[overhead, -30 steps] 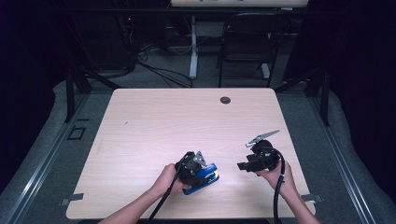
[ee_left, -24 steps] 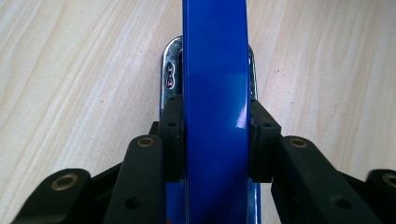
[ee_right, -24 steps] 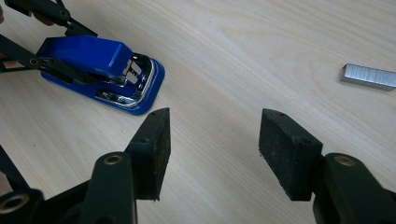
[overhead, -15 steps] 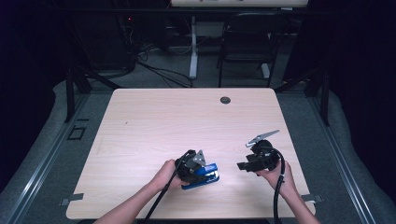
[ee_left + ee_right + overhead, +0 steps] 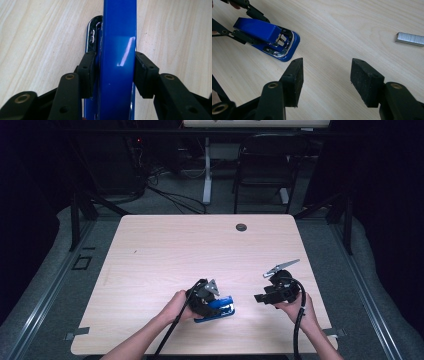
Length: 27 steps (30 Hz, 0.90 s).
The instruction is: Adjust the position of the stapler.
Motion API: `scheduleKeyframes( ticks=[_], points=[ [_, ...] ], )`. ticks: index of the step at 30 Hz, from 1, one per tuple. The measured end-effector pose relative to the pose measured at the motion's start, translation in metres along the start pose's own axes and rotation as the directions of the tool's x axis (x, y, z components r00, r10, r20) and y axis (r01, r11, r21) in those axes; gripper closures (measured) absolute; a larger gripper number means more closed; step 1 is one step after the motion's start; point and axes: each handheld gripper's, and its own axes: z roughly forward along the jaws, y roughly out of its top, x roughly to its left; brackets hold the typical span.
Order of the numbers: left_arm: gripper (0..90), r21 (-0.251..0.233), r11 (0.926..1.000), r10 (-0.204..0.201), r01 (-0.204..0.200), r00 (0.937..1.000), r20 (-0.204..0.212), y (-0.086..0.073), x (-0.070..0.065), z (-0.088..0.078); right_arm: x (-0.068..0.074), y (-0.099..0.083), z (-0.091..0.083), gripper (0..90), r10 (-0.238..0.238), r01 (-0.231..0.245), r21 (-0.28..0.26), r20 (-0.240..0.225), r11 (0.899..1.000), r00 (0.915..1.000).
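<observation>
I see the stapler (image 5: 216, 307) on the desk (image 5: 165, 255) near its front edge. The staple strip (image 5: 410, 39) lies well to its right, my right gripper (image 5: 260, 298) between them.

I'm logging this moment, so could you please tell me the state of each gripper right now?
Left gripper: jaws just opening, pads astride the blue stapler, the left one off it.
Right gripper: open, empty, above the table.
</observation>
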Motion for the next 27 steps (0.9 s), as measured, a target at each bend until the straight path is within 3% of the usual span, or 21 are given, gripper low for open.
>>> scheduleKeyframes(
  ticks=[2, 5, 14, 21, 27],
  points=[
    [54.6, 0.007, 1.0, -0.005, 0.005, 1.0, 0.004, -0.001, 0.0, 0.0, 0.0, 0.0, 0.0, 44.1, 0.0, 0.0, 0.002, 0.001, 1.0, 1.0],
    [62.5, 0.013, 0.9999, -0.001, 0.001, 1.0, -0.006, -0.001, 0.0, 0.002, 0.001, 0.0, 0.0, 44.2, -0.002, 0.002, 0.004, 0.002, 1.0, 1.0],
    [65.8, 0.021, 0.996, 0.087, -0.086, 0.996, -0.02, 0.0, 0.0, 0.001, 0.001, 0.001, 0.001, 44.3, -0.005, 0.005, 0.009, -0.001, 1.0, 1.0],
    [65.9, 0.021, 0.9845, 0.174, -0.174, 0.9848, 0.005, 0.0, 0.009, 0.001, 0.003, 0.002, 0.003, 44.6, -0.009, 0.009, 0.01, -0.004, 1.0, 1.0],
    [65.9, 0.014, 0.9696, 0.244, -0.244, 0.9696, 0.016, 0.002, 0.013, 0.002, 0.001, 0.001, 0.003, 44.7, -0.003, 0.003, 0.015, -0.006, 1.0, 1.0]
  ],
)
